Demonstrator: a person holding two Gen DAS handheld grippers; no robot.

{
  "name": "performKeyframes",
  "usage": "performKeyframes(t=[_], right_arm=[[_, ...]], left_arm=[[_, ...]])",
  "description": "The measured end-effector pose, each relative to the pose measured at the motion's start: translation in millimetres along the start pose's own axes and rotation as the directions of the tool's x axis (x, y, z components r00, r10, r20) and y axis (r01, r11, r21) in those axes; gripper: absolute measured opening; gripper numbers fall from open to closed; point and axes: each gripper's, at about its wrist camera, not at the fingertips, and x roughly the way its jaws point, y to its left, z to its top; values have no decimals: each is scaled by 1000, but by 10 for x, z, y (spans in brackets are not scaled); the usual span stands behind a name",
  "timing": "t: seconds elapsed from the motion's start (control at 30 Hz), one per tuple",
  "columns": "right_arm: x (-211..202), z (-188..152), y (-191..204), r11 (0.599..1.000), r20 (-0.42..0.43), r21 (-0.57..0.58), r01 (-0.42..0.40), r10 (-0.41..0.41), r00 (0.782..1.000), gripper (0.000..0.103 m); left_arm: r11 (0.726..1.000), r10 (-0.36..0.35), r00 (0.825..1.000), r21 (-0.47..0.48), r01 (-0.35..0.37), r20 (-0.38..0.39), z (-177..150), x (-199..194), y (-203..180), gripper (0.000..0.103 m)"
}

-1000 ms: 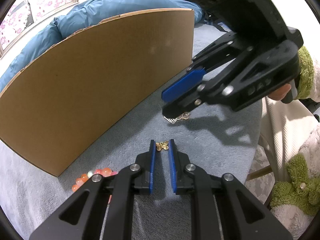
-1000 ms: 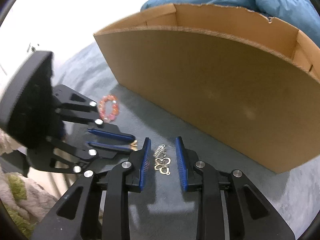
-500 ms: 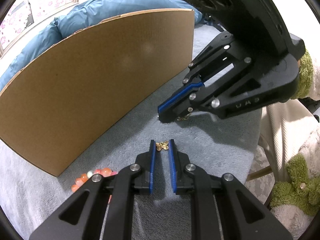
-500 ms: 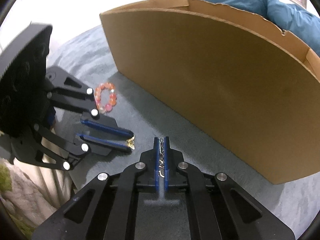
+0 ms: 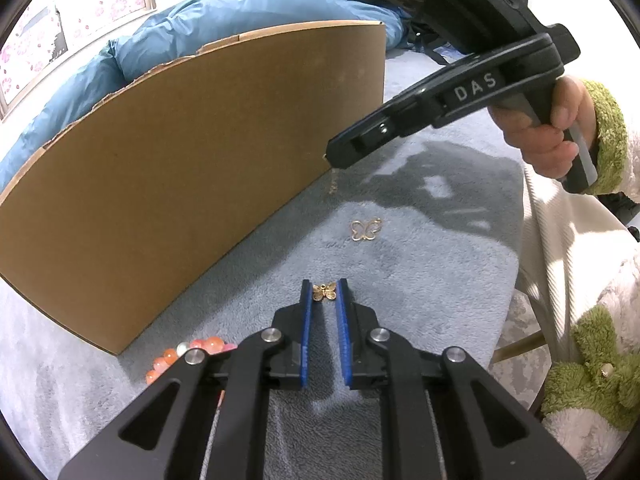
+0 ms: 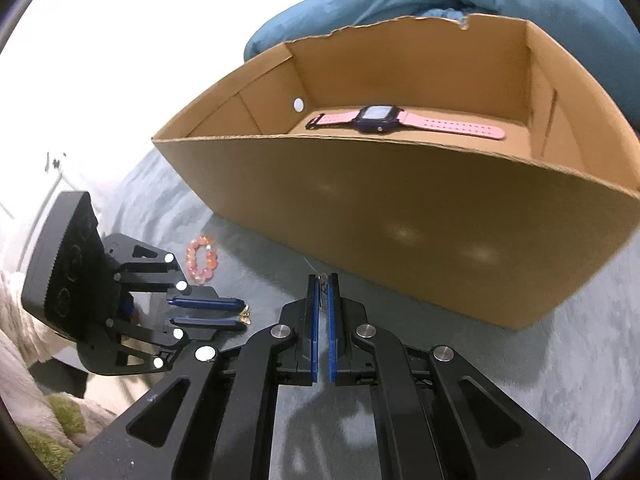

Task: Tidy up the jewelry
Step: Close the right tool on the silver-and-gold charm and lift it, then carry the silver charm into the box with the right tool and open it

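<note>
My left gripper (image 5: 324, 289) rests low on the grey cloth, shut on a small gold butterfly charm (image 5: 325, 291) pinched at its blue fingertips; the right wrist view shows that charm (image 6: 245, 316) too. My right gripper (image 6: 322, 280) is shut on a small metal earring (image 6: 321, 278). It hangs in the air beside the cardboard box (image 6: 400, 216), and the earring (image 5: 333, 184) dangles from its tip (image 5: 334, 160). A gold outline butterfly (image 5: 365, 230) lies loose on the cloth below it. A pink-strapped watch (image 6: 400, 120) lies inside the box.
A pink and orange bead bracelet (image 5: 188, 354) lies by the box's near corner, left of my left gripper (image 6: 240, 314). A blue duvet (image 5: 240, 20) is piled behind the box. A hand in a green-cuffed fleece sleeve (image 5: 608, 136) holds the right gripper.
My right gripper closed on the earring and lifted it off the cloth toward the box, leaving the outline butterfly behind. My left gripper stayed put with its charm.
</note>
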Motion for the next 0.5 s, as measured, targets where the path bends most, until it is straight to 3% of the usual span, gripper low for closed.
performKeyframes(t=[0.5], right_arm=[[-268,-79,118,998,85,36,-55,52,995,2]], left_arm=[[999,33,999,8,-33,36,69,-191,-65,11]])
